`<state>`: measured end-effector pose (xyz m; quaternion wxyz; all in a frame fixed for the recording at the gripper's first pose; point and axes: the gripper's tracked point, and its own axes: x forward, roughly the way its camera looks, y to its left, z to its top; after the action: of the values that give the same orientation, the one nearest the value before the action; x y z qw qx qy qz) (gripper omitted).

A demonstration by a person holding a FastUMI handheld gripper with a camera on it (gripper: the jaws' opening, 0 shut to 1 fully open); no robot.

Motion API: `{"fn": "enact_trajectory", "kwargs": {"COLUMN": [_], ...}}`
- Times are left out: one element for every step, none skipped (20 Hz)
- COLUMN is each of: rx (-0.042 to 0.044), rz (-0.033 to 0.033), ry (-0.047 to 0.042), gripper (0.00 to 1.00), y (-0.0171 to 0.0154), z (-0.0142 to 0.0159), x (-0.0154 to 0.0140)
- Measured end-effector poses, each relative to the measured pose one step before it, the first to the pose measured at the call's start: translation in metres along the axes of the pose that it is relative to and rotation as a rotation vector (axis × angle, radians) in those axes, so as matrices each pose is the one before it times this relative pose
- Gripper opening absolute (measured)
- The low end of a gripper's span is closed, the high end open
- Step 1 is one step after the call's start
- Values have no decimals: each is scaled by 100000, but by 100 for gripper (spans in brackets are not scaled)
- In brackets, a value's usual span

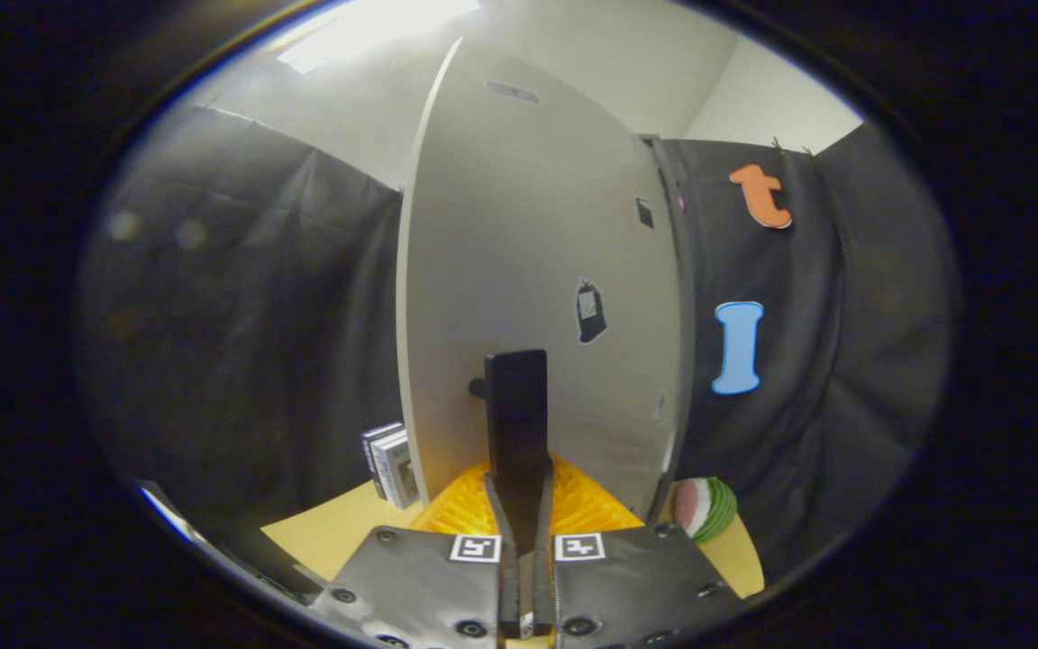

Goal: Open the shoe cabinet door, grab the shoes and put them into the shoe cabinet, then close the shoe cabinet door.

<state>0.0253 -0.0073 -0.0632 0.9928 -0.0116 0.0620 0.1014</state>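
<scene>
Hand-held gripper [516, 424], fingers together, presses the cabinet door [528, 270] mid-frame: likely the closing step; next, push it flush.

black cloth walls [240, 297], pale ceiling with a bright light panel [375, 27], tan tabletop [339, 532].

I've got the gripper [516, 379] right up vs the cabinet door [537, 270], fingers pressed together w/ nothing visible between them, tips at the small dark knob [477, 388] on the door's left edge. Door looks shut from here, w/ a dark sticker [589, 311] a bit above and right of the tips. Below the fingers an orange ribbed mat [578, 505] on the tan tabletop [339, 532]; boxes [390, 464] stand just left of the cabinet, a watermelon-slice toy [704, 507] just right.
</scene>
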Motion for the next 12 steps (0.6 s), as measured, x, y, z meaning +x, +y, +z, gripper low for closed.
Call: {"fn": "enact_trajectory", "kwargs": {"rx": [64, -226, 227, -18, -28, -302, -238, 33, 405, 703, 572, 340], "rz": [-2004, -2309, -2296, -2329, -2659, -2669, -2637, -2178, -1722, -1353, -1545, -1961], "ry": [-64, -75, -667, 94, -262, -103, 104, -495, -130, -206, 177, 275], "gripper": [7, 7, 7, 7, 7, 6, 6, 6, 5, 5, 5, 4], "y": [-807, -810, -749, -740, -1063, -982, -1254, -1170, -1439, -1190, -1076, -1132], "z": [15, 99, -19, 14, 132, 214, 41, 245, -129, 71, -31, 57], "x": [-670, -522, -249, -412, -568, -332, -228, -111, 61, 129, 309, -218]}}
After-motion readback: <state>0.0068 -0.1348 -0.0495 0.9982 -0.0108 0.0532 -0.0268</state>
